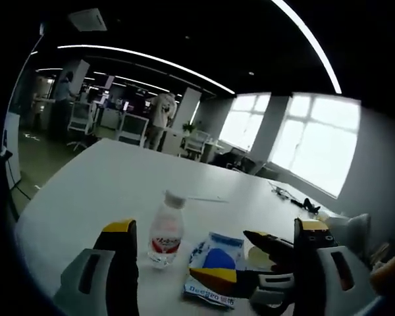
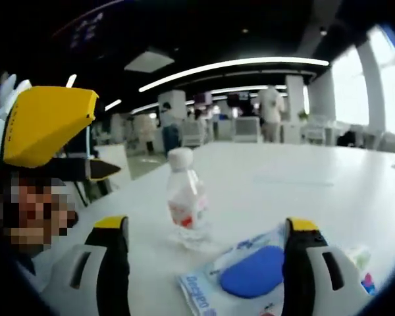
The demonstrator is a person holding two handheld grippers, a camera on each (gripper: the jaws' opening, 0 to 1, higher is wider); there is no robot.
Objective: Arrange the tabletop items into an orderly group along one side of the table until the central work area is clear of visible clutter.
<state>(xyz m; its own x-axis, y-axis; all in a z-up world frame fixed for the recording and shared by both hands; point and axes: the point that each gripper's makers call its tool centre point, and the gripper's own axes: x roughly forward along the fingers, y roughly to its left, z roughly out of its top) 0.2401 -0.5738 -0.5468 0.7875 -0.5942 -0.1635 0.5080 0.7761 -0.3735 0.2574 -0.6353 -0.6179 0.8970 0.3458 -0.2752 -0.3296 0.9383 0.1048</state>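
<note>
A small clear plastic bottle with a white cap and a red-and-white label [image 1: 166, 230] stands upright on the long white table [image 1: 118, 178], near its close edge. The bottle looks clear inside; whether it holds liquid cannot be told. Just beside it lies a flat white-and-blue wipes packet with a blue oval lid [image 1: 216, 266], closed, its printed name partly cut off.

In the left gripper view, the left gripper [image 1: 214, 247] hovers with its yellow-tipped jaws spread wide, gripping nothing. The right gripper [image 1: 250, 260] comes in from the side over the packet, hiding part of it; a pale yellow round thing behind it is too covered to identify. In the right gripper view, its jaws stand wide apart and empty above the packet [image 2: 250, 273]. Small dark items at the far table edge [image 1: 296, 197] are too small to make out.
</note>
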